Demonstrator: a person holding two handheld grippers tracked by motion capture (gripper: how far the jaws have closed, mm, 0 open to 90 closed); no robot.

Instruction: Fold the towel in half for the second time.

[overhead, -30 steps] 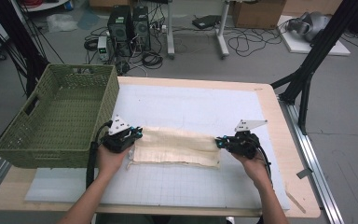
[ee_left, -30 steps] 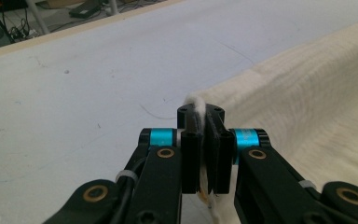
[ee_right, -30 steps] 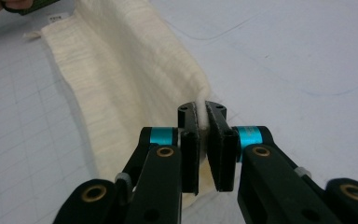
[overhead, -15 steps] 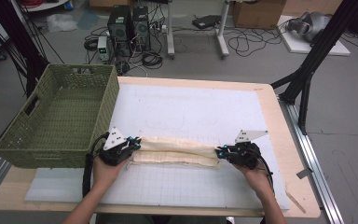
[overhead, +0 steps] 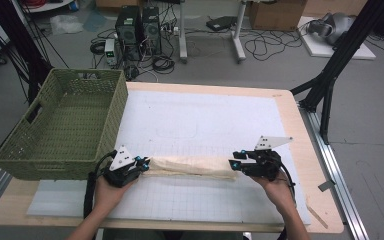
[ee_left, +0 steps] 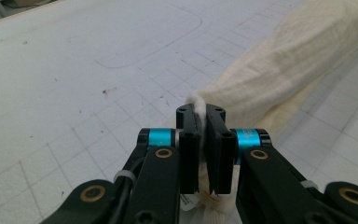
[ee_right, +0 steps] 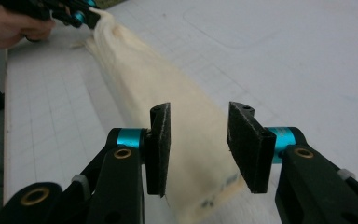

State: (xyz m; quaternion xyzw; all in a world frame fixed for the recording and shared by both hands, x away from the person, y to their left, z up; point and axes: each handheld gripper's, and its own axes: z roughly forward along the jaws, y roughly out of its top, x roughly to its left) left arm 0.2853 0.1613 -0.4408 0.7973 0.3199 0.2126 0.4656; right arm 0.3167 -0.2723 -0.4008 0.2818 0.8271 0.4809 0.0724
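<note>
From the high view, the cream cloth (overhead: 190,166) lies as a long narrow fold across the white gridded mat (overhead: 205,125), near the table's front edge, stretched between the two hands; a second ago it was a broader, flatter band farther up the mat, so it has been drawn toward the person and folded in on itself, which I read as one fold just laid down. The left gripper (overhead: 141,163) sits at the cloth's left end, the right gripper (overhead: 235,166) at its right end, and the green woven basket (overhead: 65,125) waits well apart at the left, with nothing visible inside it. Over to the left gripper view: the jaws are pinched tight on a tuft of the cloth (ee_left: 279,70), fabric squeezed up between the pads, so that end is firmly held. Now the right gripper view: the jaws have just been opening and stand apart, the cloth's end (ee_right: 186,154) lying between them with daylight on both sides, released onto the mat. Far off there, the left gripper (ee_right: 86,16) clamps the other end. How many layers the fold holds is hard to make out, and a small printed mark at the near end is too blurred to read.
</note>
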